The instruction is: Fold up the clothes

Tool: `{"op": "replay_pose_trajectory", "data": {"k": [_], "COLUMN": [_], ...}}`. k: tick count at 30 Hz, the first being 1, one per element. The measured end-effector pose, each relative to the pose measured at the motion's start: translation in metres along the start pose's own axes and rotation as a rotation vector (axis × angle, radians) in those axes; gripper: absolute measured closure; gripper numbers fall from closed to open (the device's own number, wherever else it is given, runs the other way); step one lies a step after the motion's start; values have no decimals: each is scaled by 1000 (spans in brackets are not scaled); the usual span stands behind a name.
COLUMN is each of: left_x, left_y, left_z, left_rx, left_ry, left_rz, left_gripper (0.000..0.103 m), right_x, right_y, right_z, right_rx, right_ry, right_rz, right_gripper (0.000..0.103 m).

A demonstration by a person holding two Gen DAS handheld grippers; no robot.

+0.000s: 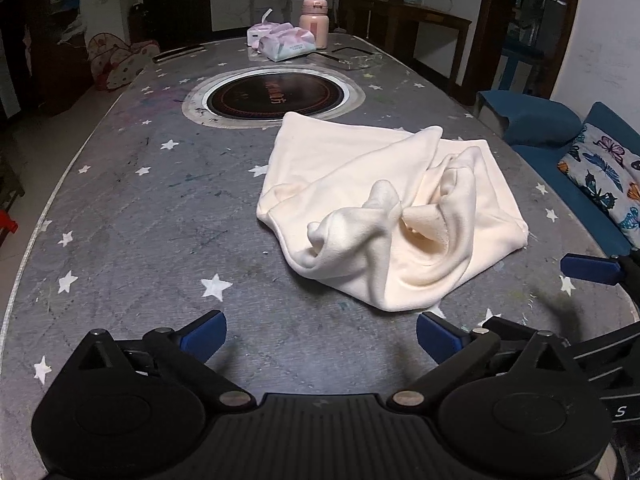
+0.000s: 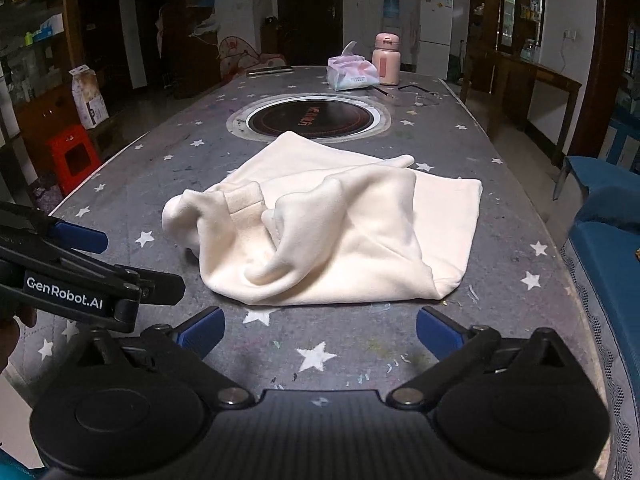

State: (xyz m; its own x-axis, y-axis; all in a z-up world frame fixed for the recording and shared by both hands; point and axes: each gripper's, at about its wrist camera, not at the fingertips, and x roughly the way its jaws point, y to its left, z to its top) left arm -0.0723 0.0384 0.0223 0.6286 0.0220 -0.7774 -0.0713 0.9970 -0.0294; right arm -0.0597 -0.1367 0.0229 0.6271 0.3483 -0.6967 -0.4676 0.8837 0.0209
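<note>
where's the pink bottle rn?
Far end of the table, pink bottle upright beside the tissue pack, beyond the round cooktop.

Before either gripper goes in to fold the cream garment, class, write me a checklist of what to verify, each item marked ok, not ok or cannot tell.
1. Left gripper open and empty: ok.
2. Right gripper open and empty: ok.
3. Cream garment lying flat, ready to fold: not ok; it is bunched, with raised folds in the middle.
4. Garment wholly on the star-patterned table: ok; no edge hangs off.
5. Garment clear of the round cooktop: cannot tell; its far edge reaches the cooktop's rim.
6. Tissue pack and pink bottle out of the way: ok; both stand at the far end.
</note>
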Motion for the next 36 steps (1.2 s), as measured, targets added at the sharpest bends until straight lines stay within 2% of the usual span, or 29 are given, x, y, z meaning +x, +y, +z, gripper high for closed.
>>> {"op": "replay_pose_trajectory", "data": {"k": [20, 36], "left_x": [11, 12], "left_y": [-1, 4], "left_z": [4, 17], "left_rx": [7, 4], "left_ry": [33, 14], "left_rz": [18, 23], "left_gripper": [0, 0], "right_x": [12, 18], "right_y": [3, -1], "right_z": [2, 15], "right_rx": [-1, -6], "right_ry": [33, 14], "right_rz": [-1, 6], "right_gripper": [0, 0]}}
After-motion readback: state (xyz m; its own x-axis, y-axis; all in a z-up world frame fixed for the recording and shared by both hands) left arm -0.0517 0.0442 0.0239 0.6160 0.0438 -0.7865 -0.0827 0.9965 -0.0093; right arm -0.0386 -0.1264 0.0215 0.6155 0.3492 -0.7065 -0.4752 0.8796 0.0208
